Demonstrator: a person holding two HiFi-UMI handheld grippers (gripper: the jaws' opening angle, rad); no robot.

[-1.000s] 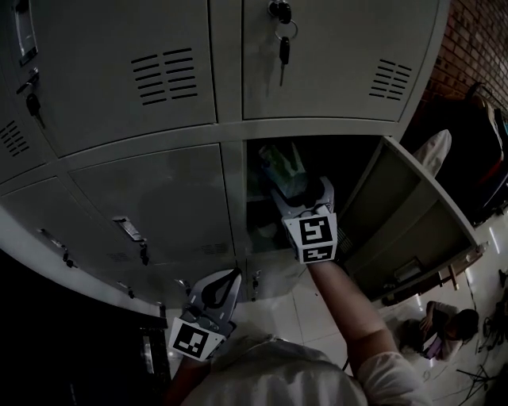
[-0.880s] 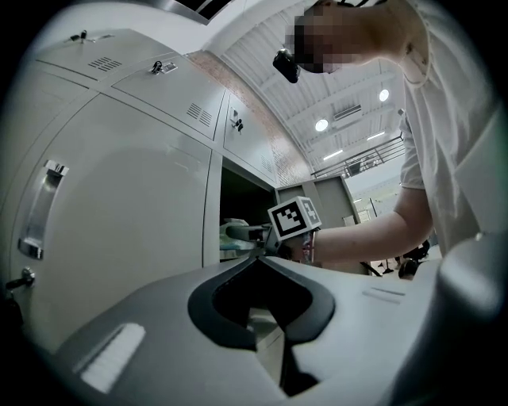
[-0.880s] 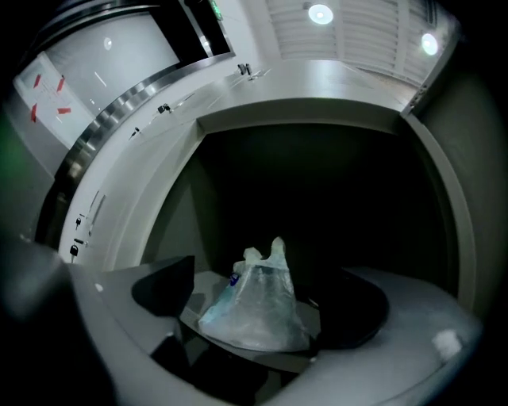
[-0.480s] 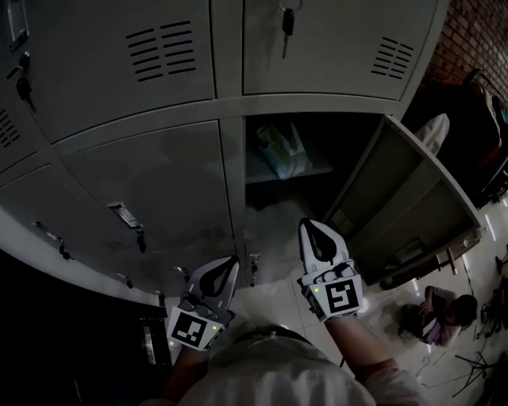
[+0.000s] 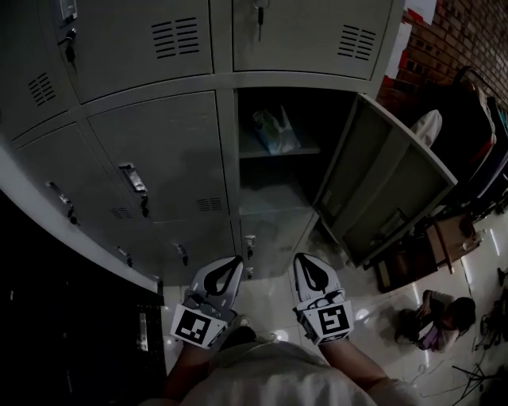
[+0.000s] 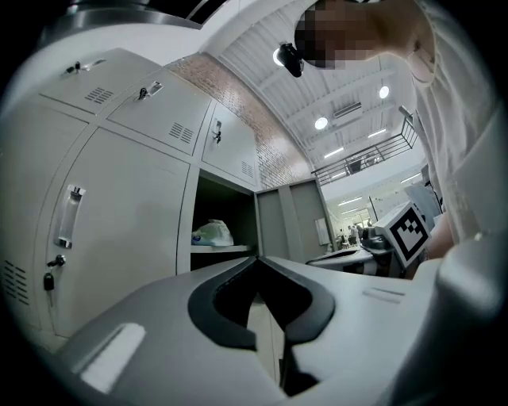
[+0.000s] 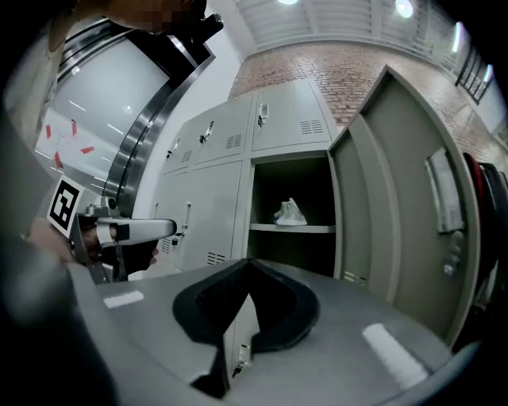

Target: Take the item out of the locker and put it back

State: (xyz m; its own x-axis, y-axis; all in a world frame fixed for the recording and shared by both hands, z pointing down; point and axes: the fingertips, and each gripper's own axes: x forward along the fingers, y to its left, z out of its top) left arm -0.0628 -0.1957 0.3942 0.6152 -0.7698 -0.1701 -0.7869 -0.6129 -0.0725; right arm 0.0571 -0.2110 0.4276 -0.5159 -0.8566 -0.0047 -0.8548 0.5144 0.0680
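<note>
Nearest, at 6 o'clock in the head view, both grippers are held side by side and low, over the pale floor tiles [image 5: 274, 305]. The left gripper [image 5: 232, 266] sits at 7 o'clock and the right gripper [image 5: 304, 266] at 5 o'clock, with their marker cubes facing the camera. The left gripper view shows its jaws pressed together, tips touching, with nothing between them. The right gripper's jaws have just been closing. Its own view shows them meeting at the tips around an empty hollow, so neither gripper holds anything.

Beyond them, at 12 o'clock, is the bank of grey lockers. One compartment is open, and its door [image 5: 389, 186] is swung out toward 2 o'clock. The item, a pale plastic-wrapped pack [image 5: 275, 131], lies on the shelf [image 5: 302, 150] inside that compartment, well apart from both grippers. It also shows in the left gripper view [image 6: 213, 233] and the right gripper view [image 7: 291, 212], resting on the same shelf. The locker doors at 10 and 11 o'clock are closed.

Farther up, at 12 o'clock, a key [image 5: 258, 11] hangs from an upper door. A brick wall [image 5: 464, 36] fills the 1 o'clock corner. At 4 o'clock a person [image 5: 441, 319] sits on the floor.
</note>
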